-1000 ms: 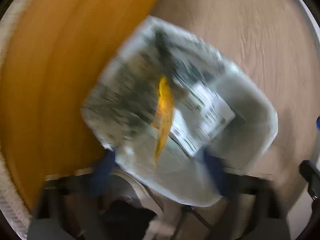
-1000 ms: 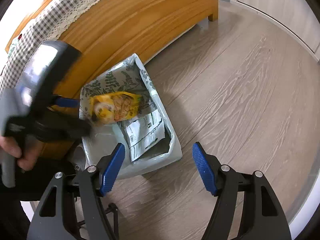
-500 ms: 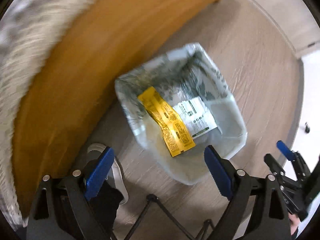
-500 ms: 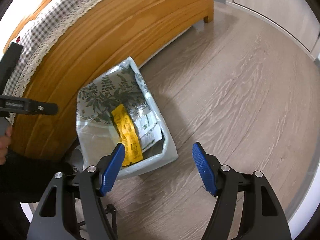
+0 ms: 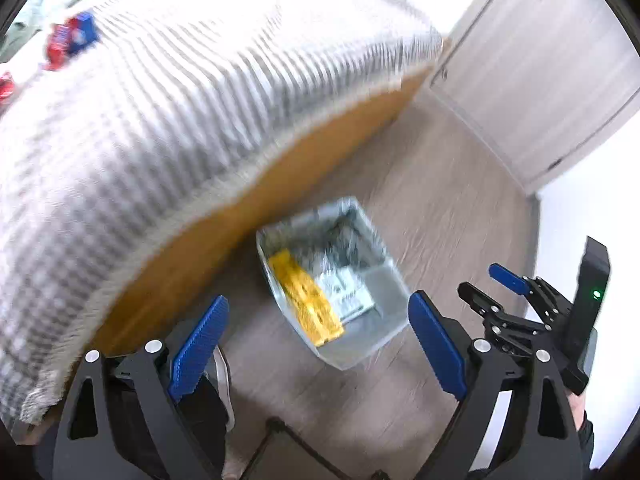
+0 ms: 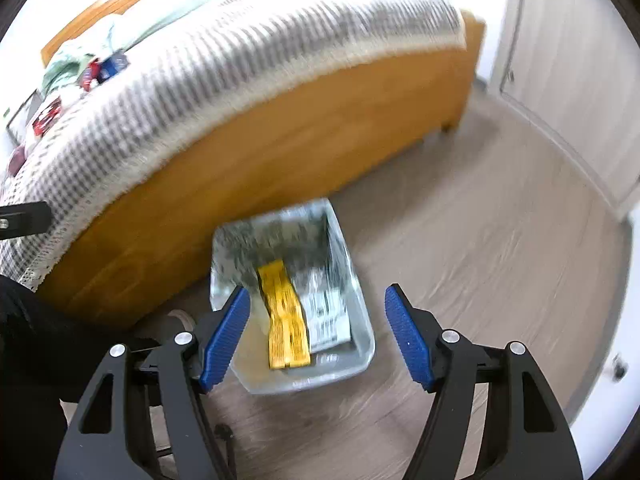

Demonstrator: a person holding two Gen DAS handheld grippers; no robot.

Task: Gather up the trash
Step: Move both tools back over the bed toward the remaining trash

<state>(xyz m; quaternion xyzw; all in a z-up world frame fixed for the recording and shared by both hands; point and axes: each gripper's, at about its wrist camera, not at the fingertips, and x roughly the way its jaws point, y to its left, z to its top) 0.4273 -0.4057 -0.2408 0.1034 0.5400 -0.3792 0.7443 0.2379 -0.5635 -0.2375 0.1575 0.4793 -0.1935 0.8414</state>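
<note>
A translucent bin [image 5: 374, 340] [image 6: 362, 364] with a leaf-print liner stands on the floor against the bed. In it lie a yellow wrapper [image 5: 308, 300] [image 6: 286, 320] and a white labelled packet [image 5: 346, 292] [image 6: 326, 316]. My left gripper [image 5: 318, 302] hangs high above the bin, open, with nothing between its blue pads. My right gripper [image 6: 317, 292] is also open and empty above the bin; it shows at the right of the left wrist view too [image 5: 520, 312]. Red and blue packets [image 5: 70, 40] [image 6: 104, 68] lie far up on the bed.
A bed with a grey checked blanket [image 6: 240, 60] and an orange wooden frame [image 6: 280, 152] fills the left. Pale cupboard doors [image 5: 540, 80] stand at the far right. Wood-look floor [image 6: 500, 260] stretches right of the bin. A person's shoe [image 5: 224, 380] is near the bed.
The yellow wrapper dropped from beside the left gripper into the bin and lies flat there. Both grippers rose away from the bin, bringing the top of the bed into view.
</note>
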